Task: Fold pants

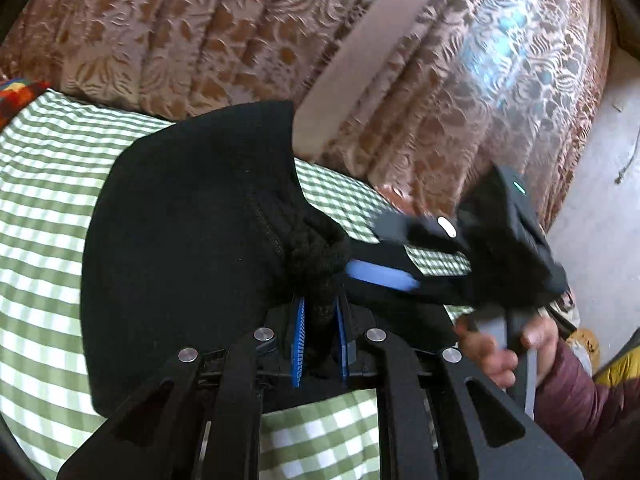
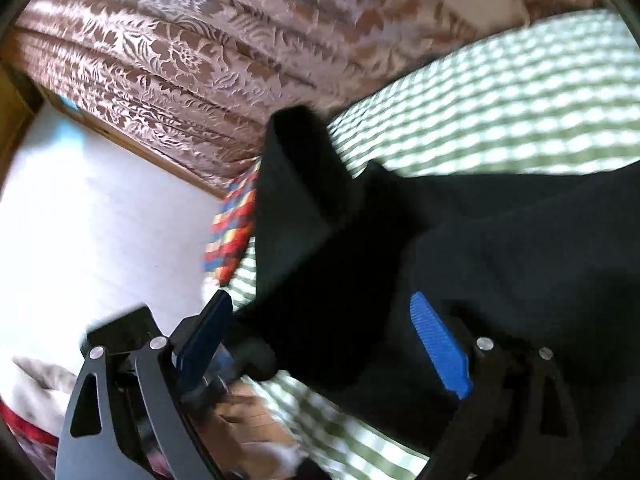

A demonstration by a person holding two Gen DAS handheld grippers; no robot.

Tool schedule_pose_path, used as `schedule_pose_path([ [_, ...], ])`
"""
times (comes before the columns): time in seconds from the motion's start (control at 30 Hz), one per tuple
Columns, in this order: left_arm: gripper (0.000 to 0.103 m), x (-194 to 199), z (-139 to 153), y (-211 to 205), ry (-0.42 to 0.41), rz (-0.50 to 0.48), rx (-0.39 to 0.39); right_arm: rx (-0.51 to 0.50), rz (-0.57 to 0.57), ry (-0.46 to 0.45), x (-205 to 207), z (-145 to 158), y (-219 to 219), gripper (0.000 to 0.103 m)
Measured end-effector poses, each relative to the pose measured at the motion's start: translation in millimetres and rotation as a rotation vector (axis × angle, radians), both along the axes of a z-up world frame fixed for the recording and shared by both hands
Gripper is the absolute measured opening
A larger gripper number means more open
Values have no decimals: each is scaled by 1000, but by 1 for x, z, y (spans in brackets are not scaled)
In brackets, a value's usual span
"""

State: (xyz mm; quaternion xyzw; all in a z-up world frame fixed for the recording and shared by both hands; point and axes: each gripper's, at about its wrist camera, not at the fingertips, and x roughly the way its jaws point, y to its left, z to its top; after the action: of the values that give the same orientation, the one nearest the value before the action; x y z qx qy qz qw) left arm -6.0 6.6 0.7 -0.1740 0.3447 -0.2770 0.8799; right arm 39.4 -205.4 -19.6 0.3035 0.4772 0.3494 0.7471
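Nearest in the left wrist view, the left gripper (image 1: 320, 332) has its two blue pads (image 1: 299, 340) pressed together on a bunched-up bit of the black pants (image 1: 180, 248). The cloth is squeezed tight between them, so this claw is clamped on the pants. From that pinch the pants spread out to the left and away, lying dark and flat on the bed sheet (image 1: 44, 208), which has green and white squares. Just to the right, the right gripper (image 1: 404, 264) shows up blurry, with a hand (image 1: 500, 344) on its grey handle and a dark red sleeve (image 1: 572, 392) behind it. In the right wrist view, the right gripper (image 2: 332, 344) has its two blue pads (image 2: 438, 344) far apart, and they are not pressing on anything (the black cloth lies between and past them, loose). A fold of the pants (image 2: 500, 240) sticks up in the middle there, over the same checked sheet (image 2: 500, 112). A bright red, blue and yellow cloth (image 2: 232, 228) lies at the far edge of the bed. Farthest away hangs a big curtain (image 1: 192, 32) in pink and brown with leaf shapes.
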Motion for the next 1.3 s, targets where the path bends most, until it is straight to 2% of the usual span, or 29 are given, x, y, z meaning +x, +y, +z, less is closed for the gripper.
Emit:
schedule_pose_path([
  [0.07, 12, -2, 0, -4, -3, -9, 8, -3, 14, 26, 11, -6, 11, 90],
  [0.13, 12, -1, -3, -9, -5, -13, 17, -20, 24, 32, 20, -10, 20, 83],
  [0.2, 12, -4, -3, -10, -12, -19, 33, -88, 53, 27, 32, -12, 36, 50],
  [0.23, 12, -5, -1, -11, -19, -21, 51, -108, 72, 20, 34, -13, 42, 43],
  [0.27, 12, -5, 0, -12, -24, -23, 66, -137, 86, 5, 36, -12, 48, 31],
  [0.3, 12, -8, 1, -12, -30, -24, 80, -161, 89, -8, 35, -11, 51, 24],
  [0.37, 14, -11, 4, -8, -41, -22, 110, -159, 107, -38, 33, -2, 57, 17],
  [0.4, 20, -13, 7, -1, -42, -34, 80, -150, 111, -60, 29, 4, 57, 16],
  [0.43, 23, -18, 13, 14, -48, -61, 2, -140, 113, -75, 26, 8, 56, 15],
  [0.5, 26, -27, 24, 37, -78, -56, -76, -107, 117, -99, 23, 21, 52, 14],
  [0.57, 26, -33, 31, 71, -82, 1, -179, -91, 123, -117, 24, 31, 51, 14],
  [0.6, 26, -34, 30, 94, -74, 60, -236, -75, 130, -127, 21, 37, 50, 14],
  [0.63, 26, -34, 28, 105, -65, 101, -252, -69, 133, -135, 20, 41, 50, 14],
  [0.7, 26, -30, 22, 125, -37, 202, -221, -59, 139, -154, 15, 52, 49, 14],
  [0.77, 26, -23, 16, 131, -15, 253, -176, -45, 144, -174, 7, 64, 46, 14],
  [0.9, 26, 0, 4, 121, 36, 261, -148, -37, 144, -217, -5, 91, 34, 14],
  [1.1, 26, 25, -7, 74, 73, 125, -143, -77, 93, -269, -15, 112, -19, 14],
  [1.2, 26, 30, -11, 43, 91, 25, -121, -142, 39, -263, -16, 103, -59, 14],
  [1.3, 26, 30, -18, 4, 122, -109, -73, -238, -45, -223, -15, 77, -104, 14],
])
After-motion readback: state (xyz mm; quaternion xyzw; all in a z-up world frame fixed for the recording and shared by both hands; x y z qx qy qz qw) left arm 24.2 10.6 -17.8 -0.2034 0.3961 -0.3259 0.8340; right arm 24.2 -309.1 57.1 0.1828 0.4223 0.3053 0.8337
